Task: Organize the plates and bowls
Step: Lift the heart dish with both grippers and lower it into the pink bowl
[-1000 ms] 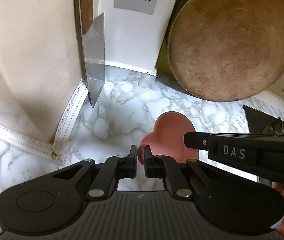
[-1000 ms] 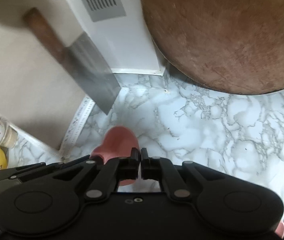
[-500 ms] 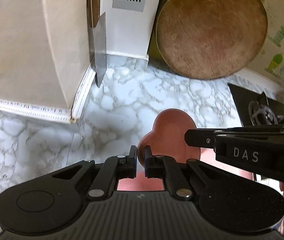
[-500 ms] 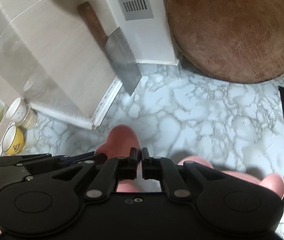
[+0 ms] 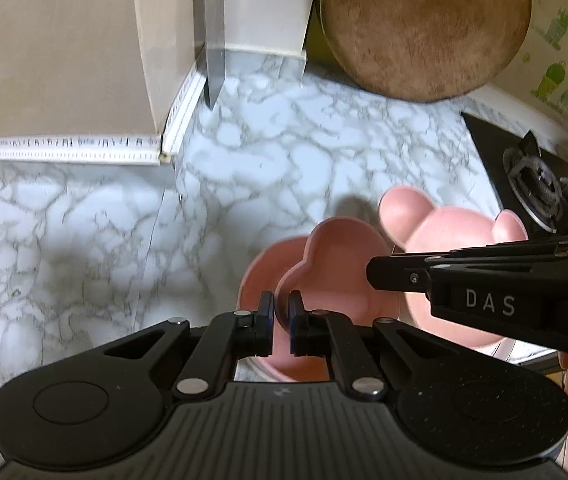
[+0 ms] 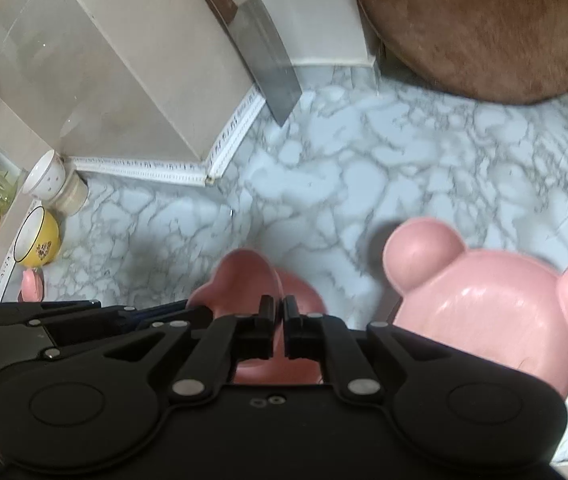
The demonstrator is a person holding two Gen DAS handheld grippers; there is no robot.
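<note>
A pink heart-shaped bowl [image 5: 332, 268] is gripped by both closed tongs, left [image 5: 280, 312] and right [image 6: 278, 316], above the counter [image 5: 84, 240]; stacking with the bear plate [image 6: 496, 304] is judged unfinished.

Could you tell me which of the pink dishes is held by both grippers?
The heart-shaped pink dish, gripped at its rim; the bear-shaped pink plate sits free on the counter.

A white counter with grey marble veining [image 5: 264, 160] looks smooth with a faint sheen. At 1 o'clock a round brown wooden board [image 5: 424, 24] shows a rough, worn, matt face. At 12 o'clock a grey metal cleaver blade [image 6: 268, 56] is dull-brushed, its handle wooden. 2 pink bear-shaped plastic dishes [image 6: 484, 300] shine softly. The black plastic gripper [image 5: 280, 320] bodies look matt and finely textured.
</note>
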